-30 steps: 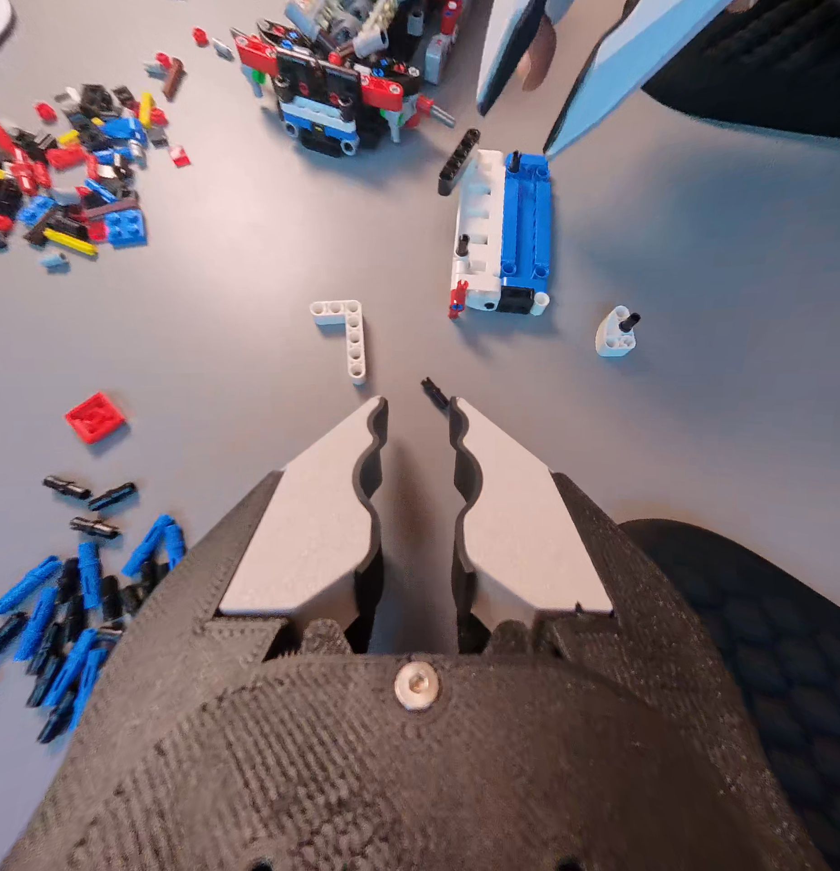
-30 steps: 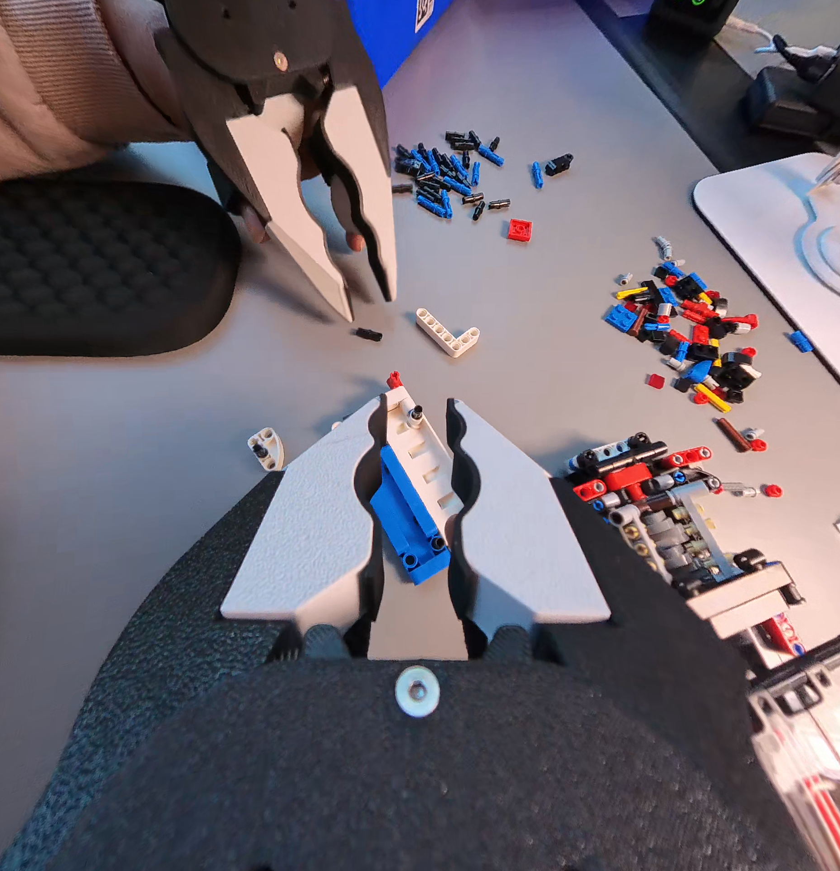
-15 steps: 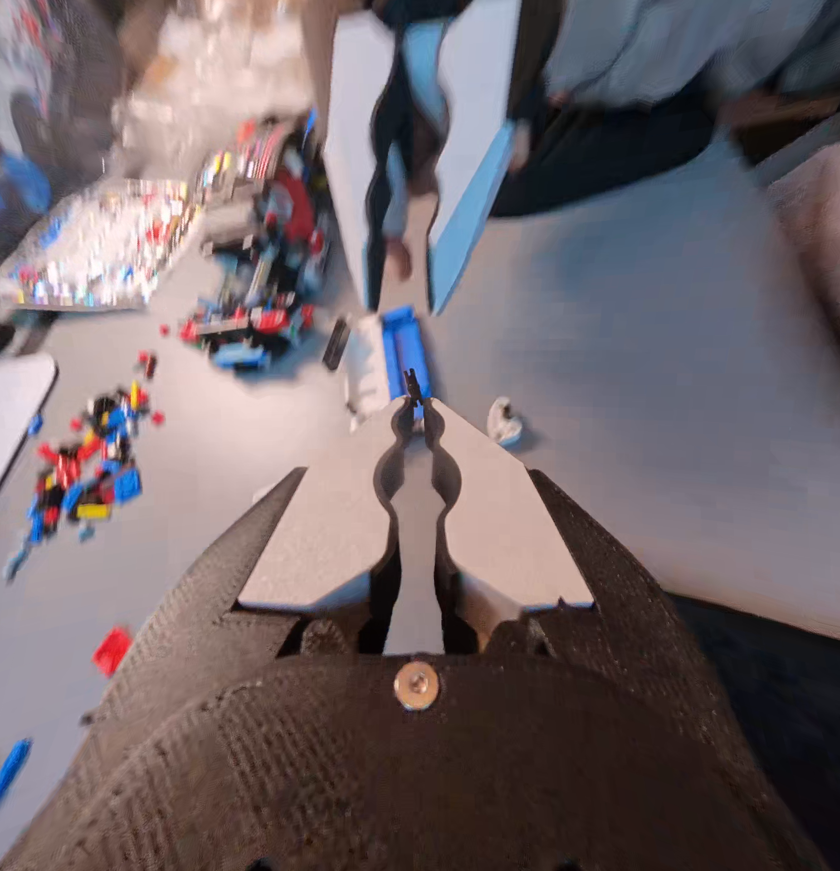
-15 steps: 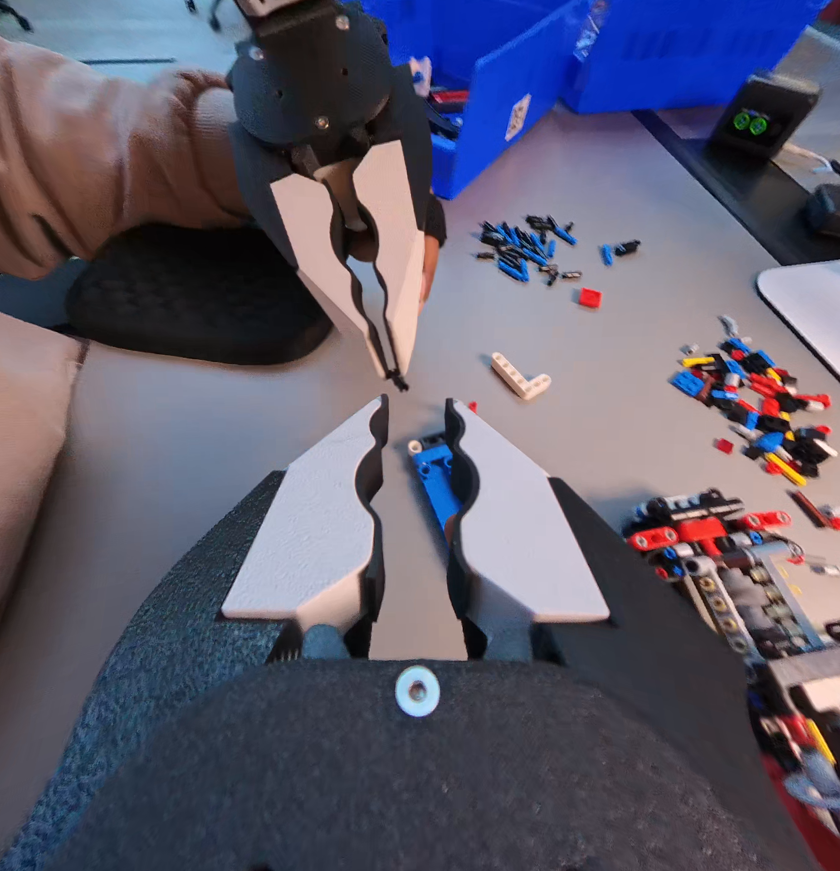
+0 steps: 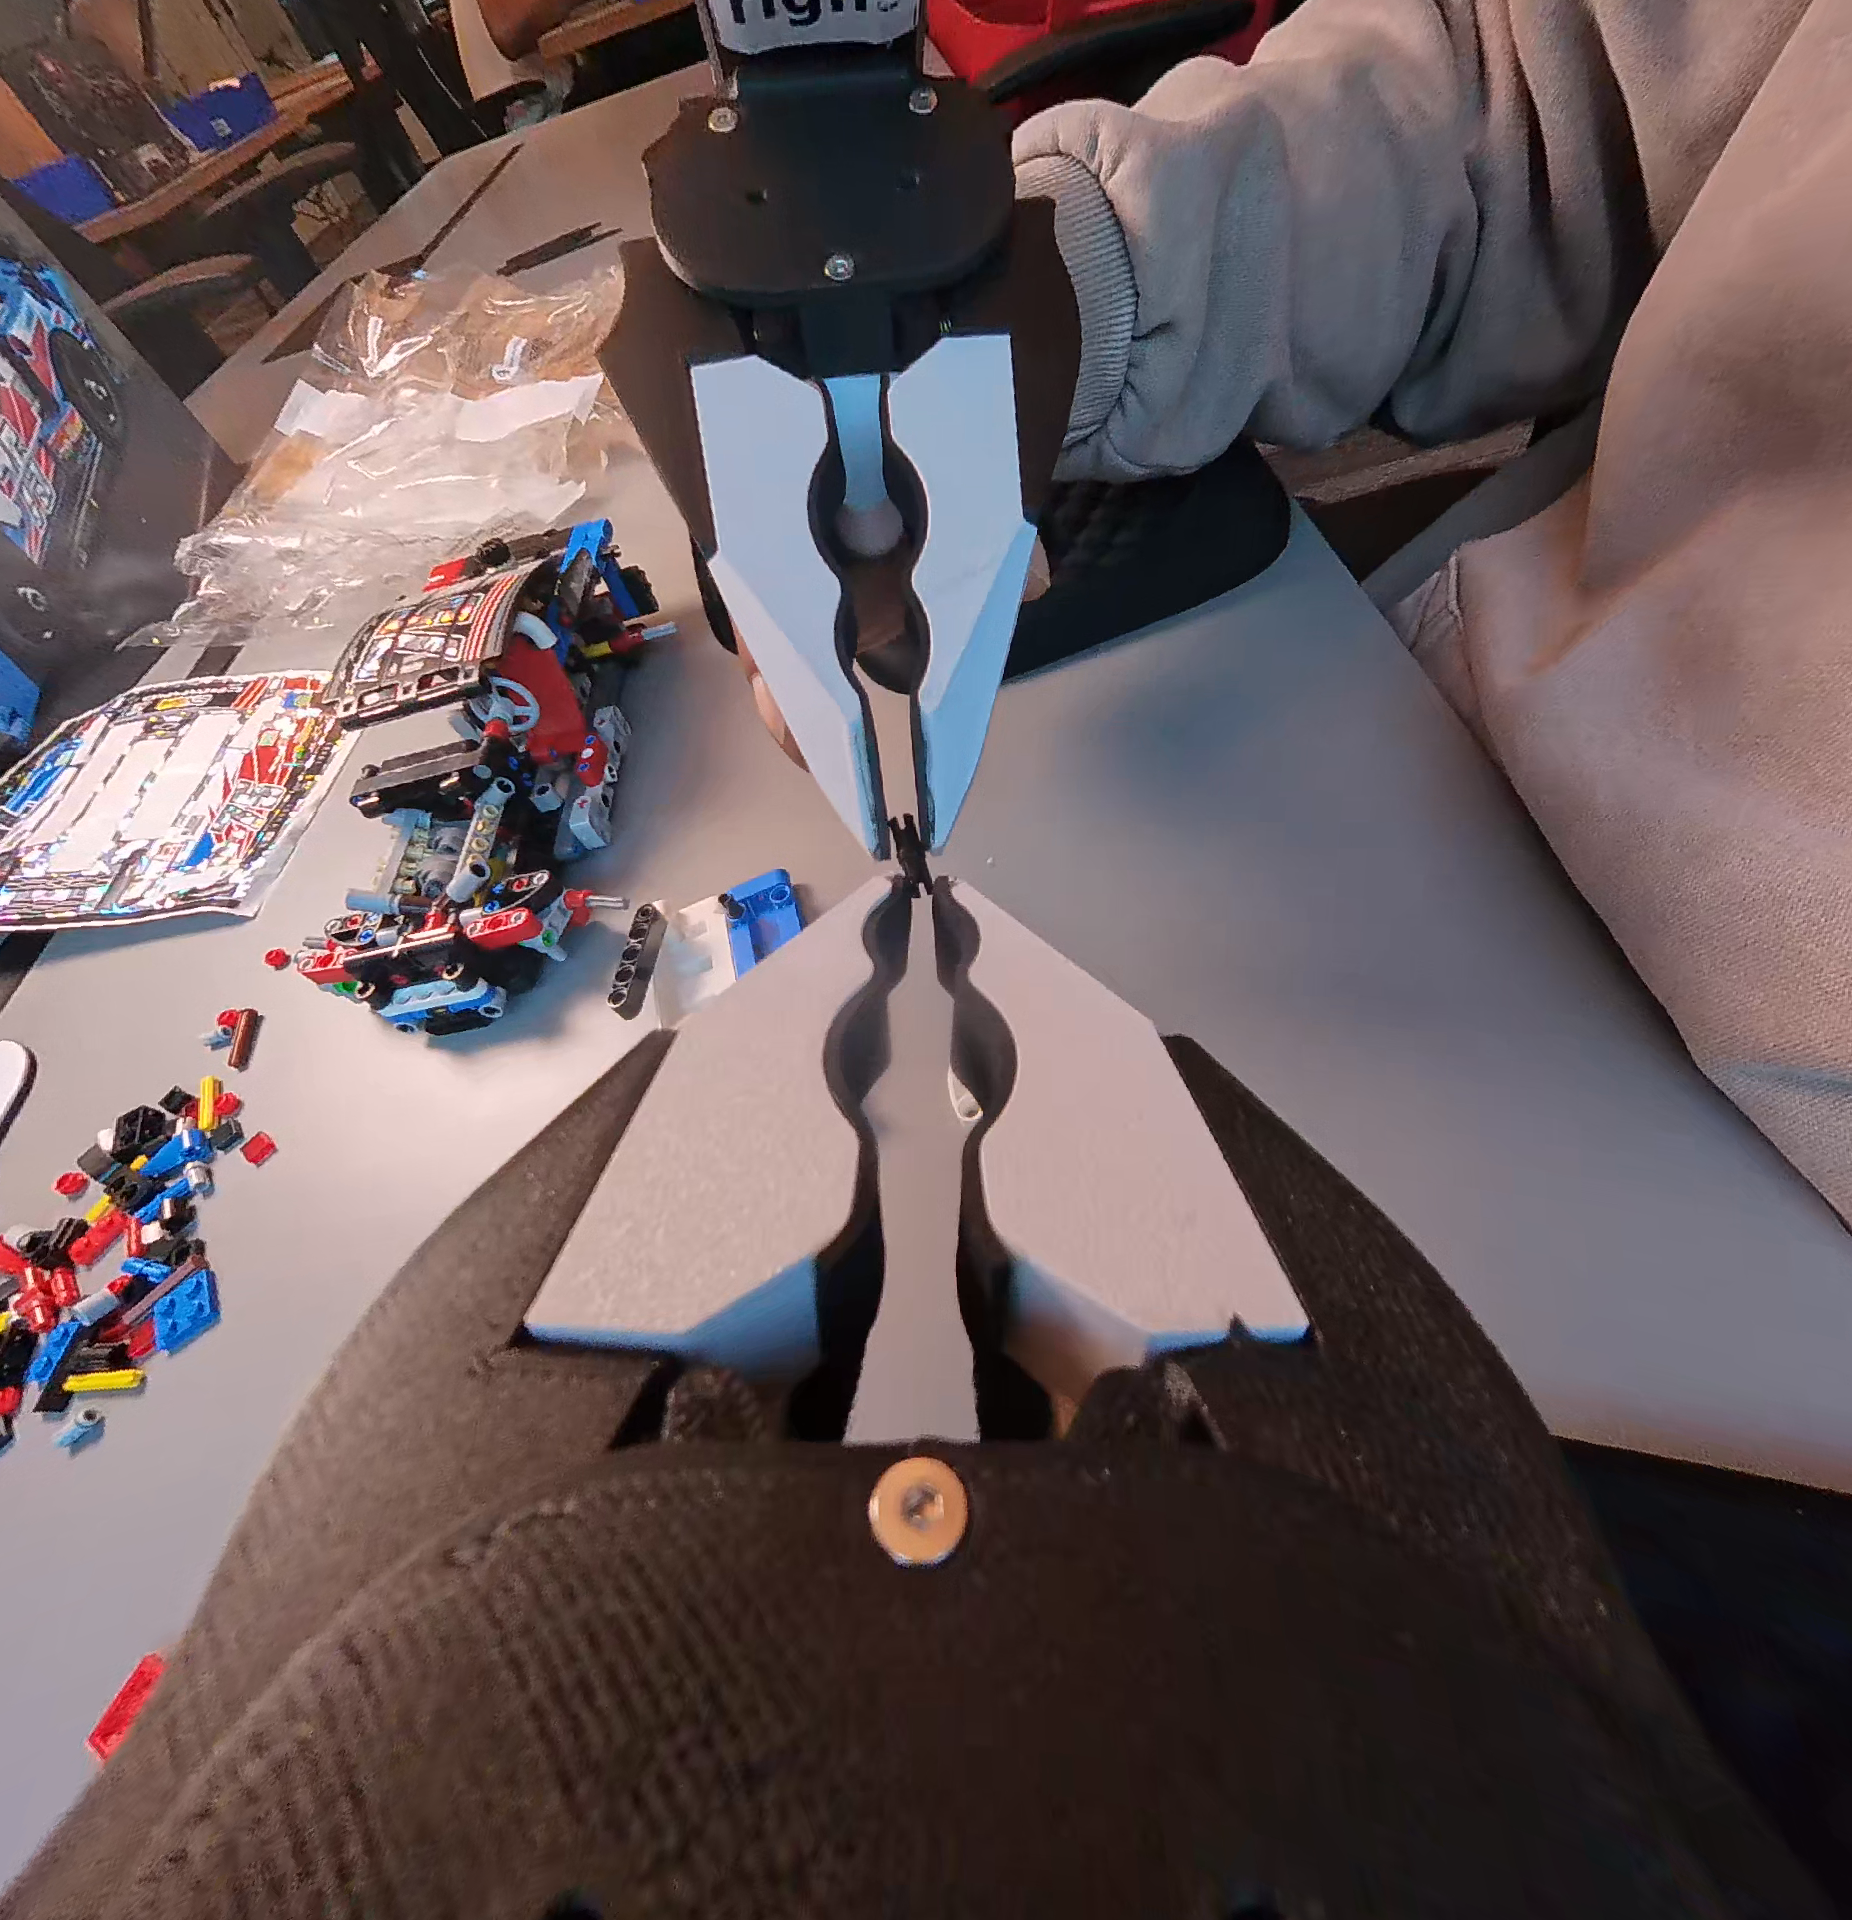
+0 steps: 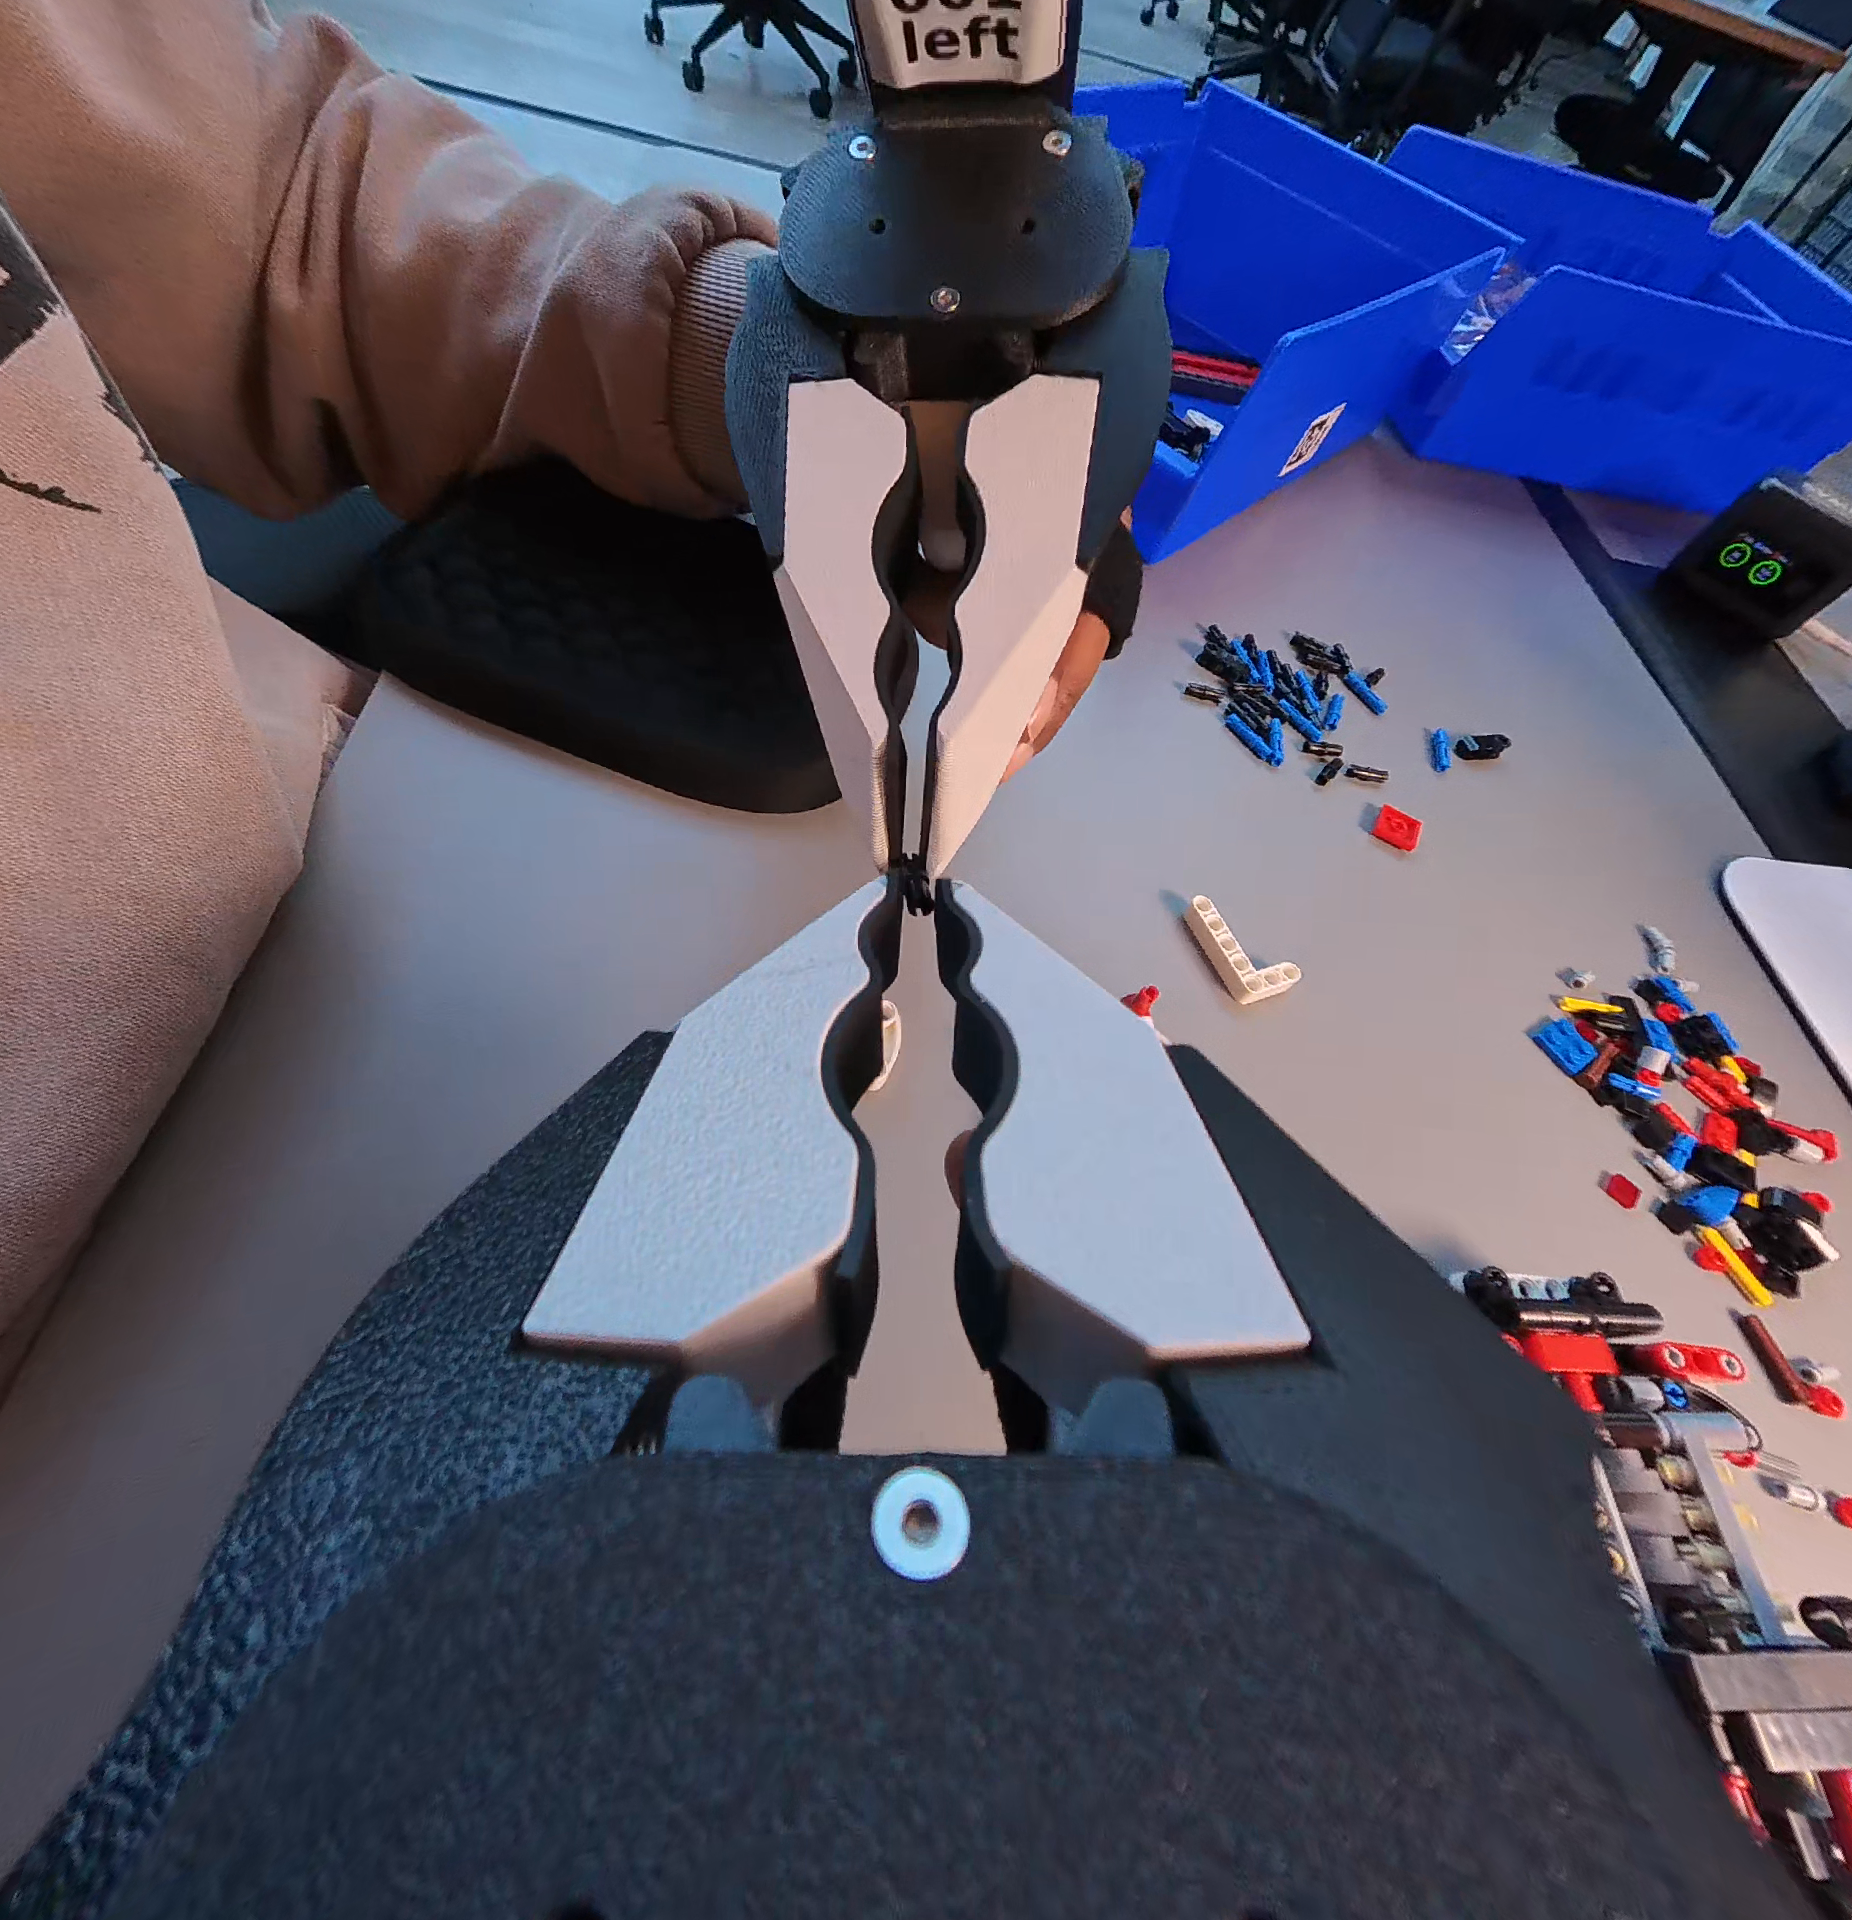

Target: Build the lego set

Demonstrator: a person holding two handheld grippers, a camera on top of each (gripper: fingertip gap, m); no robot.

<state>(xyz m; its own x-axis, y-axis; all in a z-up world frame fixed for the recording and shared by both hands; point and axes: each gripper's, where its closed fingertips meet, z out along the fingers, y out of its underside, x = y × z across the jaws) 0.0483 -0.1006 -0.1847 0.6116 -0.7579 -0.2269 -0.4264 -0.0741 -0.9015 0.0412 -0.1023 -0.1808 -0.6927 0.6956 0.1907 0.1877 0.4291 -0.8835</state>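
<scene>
A small black pin (image 5: 909,862) hangs in the air above the grey table (image 5: 1265,883), held tip to tip by both grippers. My left gripper (image 5: 917,888) is shut on its near end. My right gripper (image 5: 906,844) comes from the opposite side and its tips are closed on the other end. In the right wrist view my right gripper (image 6: 914,896) and my left gripper (image 6: 906,857) meet at the same pin (image 6: 914,883). The blue and white sub-assembly (image 5: 740,920) lies on the table below, left of the tips. The partly built car (image 5: 486,810) stands further left.
A white L-beam (image 6: 1239,951), a red plate (image 6: 1398,826), a heap of blue and black pins (image 6: 1275,696) and a pile of mixed pieces (image 6: 1711,1122) lie on the table. A sticker sheet (image 5: 143,795), plastic bags (image 5: 413,416), blue bins (image 6: 1524,312) and black pads (image 6: 589,644) lie around. Left and right tips are no more than a few centimetres apart. Both grippers' tips are roughly 20 centimeters from the partly built car (image 5: 486,810).
My left gripper closed on the black pin on the table and lifted it. My right gripper rose from over the blue and white sub-assembly, turned to face the left one and closed on the pin's other end.
</scene>
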